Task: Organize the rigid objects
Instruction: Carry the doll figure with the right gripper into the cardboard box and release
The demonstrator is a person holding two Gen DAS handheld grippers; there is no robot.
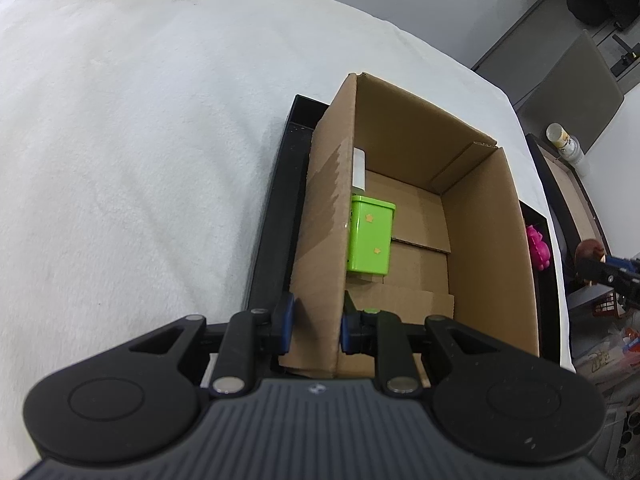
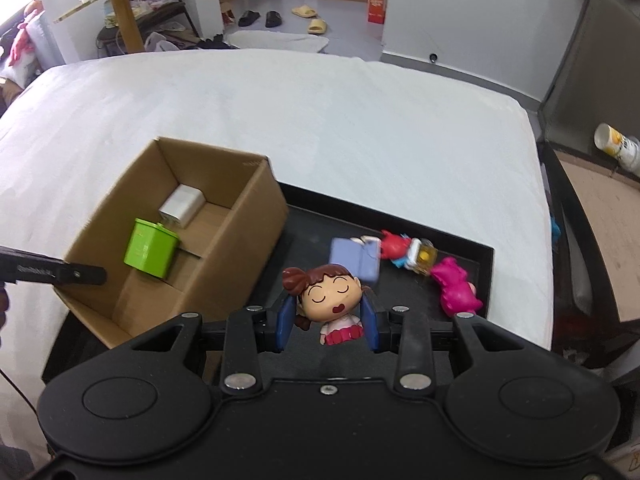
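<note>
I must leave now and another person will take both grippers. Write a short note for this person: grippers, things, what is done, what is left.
Left gripper: shut on the near wall of the cardboard box, steadying it.
Right gripper: shut on the doll, held over the black tray.
Done: green tin and white block lie in the box.
Left: put the doll in the box, then the blue block, red toy, yellow toy and pink toy from the tray.
</note>
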